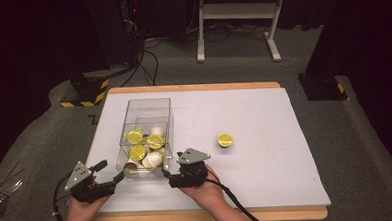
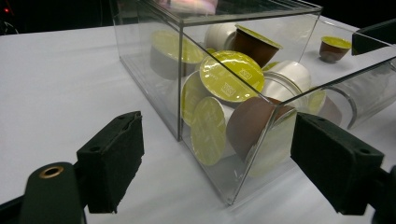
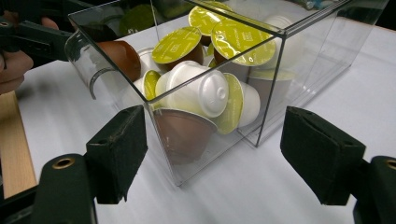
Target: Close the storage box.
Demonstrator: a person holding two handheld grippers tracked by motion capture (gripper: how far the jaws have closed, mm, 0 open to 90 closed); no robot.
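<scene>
Flanking the clear box (image 1: 146, 137), the high view shows a lone capsule (image 1: 225, 140) apart

Lab or test room, dim, not a home: wood-edged table (image 1: 193, 88) w/ white top stands on grey carpet (image 1: 335, 134); behind it, cables (image 1: 147, 62) trail from dark equipment (image 1: 115, 29), a white desk frame (image 1: 240, 18) stands bare, and yellow-black hazard tape marks black stand bases (image 1: 85, 90). Walls lost in darkness.

Open claw (image 3: 212, 156) before capsule-filled clear box (image 3: 280, 60)
</scene>
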